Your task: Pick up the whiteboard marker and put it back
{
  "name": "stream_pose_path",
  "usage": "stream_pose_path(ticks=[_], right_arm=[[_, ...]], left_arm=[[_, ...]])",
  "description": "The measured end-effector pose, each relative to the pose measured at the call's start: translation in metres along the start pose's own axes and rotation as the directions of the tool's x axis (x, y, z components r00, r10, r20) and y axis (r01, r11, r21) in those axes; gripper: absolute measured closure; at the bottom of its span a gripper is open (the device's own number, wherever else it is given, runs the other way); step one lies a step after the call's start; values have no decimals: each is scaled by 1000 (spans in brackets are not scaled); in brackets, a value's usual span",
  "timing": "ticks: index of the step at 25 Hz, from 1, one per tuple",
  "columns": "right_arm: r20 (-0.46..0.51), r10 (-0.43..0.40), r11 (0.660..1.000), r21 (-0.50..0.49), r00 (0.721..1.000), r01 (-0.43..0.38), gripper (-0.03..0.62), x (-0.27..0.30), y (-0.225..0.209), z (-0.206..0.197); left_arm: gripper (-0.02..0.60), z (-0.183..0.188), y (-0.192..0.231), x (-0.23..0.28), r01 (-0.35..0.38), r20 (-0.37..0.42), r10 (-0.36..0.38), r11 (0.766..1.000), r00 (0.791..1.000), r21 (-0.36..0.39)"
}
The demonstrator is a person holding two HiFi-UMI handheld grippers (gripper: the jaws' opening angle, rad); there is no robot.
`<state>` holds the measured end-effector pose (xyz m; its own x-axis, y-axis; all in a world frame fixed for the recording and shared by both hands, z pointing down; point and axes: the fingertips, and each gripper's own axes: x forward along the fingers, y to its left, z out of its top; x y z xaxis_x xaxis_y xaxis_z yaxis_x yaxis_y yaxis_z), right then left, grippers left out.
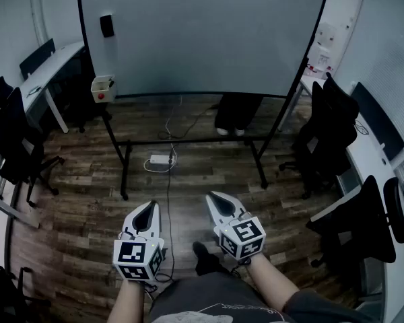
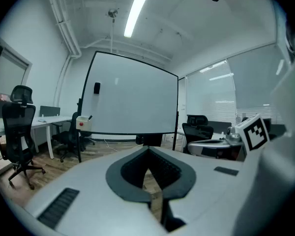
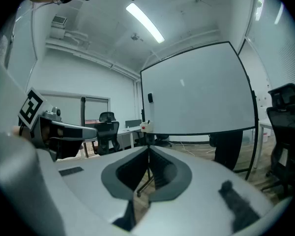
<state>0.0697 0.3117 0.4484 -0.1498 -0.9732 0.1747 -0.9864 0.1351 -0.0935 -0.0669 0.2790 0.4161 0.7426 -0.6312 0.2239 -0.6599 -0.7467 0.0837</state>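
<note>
A big whiteboard (image 1: 202,32) on a black wheeled stand fills the far middle of the head view. A small white holder box (image 1: 102,87) with a red dot hangs at its lower left corner. In the left gripper view a thin dark marker (image 2: 90,117) pokes up out of that box (image 2: 81,123). Both grippers hover low over the wooden floor, well short of the board. My left gripper (image 1: 150,206) is shut and holds nothing. My right gripper (image 1: 212,196) beside it is also shut and empty. Both point at the board.
A black eraser (image 1: 107,25) sticks to the board's upper left. A person's dark legs (image 1: 237,113) stand behind the board. A white power strip (image 1: 160,159) and cables lie under the stand. Office chairs (image 1: 13,140) (image 1: 326,136) and desks (image 1: 47,69) line both sides.
</note>
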Motion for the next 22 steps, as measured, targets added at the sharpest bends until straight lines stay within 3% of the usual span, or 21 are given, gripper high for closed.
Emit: stream_pose_path(ticks=[13,22], right_arm=[[-73,49,999,15,996,-48,568,6,13,-12],[-136,88,995,55,987,-81,568,8,36,-36]], left_arm=[[568,-32,10,-2,-43,-82,41,999,996,-20],[568,-64,38,-24,-94,-130,82,991,988,-91]])
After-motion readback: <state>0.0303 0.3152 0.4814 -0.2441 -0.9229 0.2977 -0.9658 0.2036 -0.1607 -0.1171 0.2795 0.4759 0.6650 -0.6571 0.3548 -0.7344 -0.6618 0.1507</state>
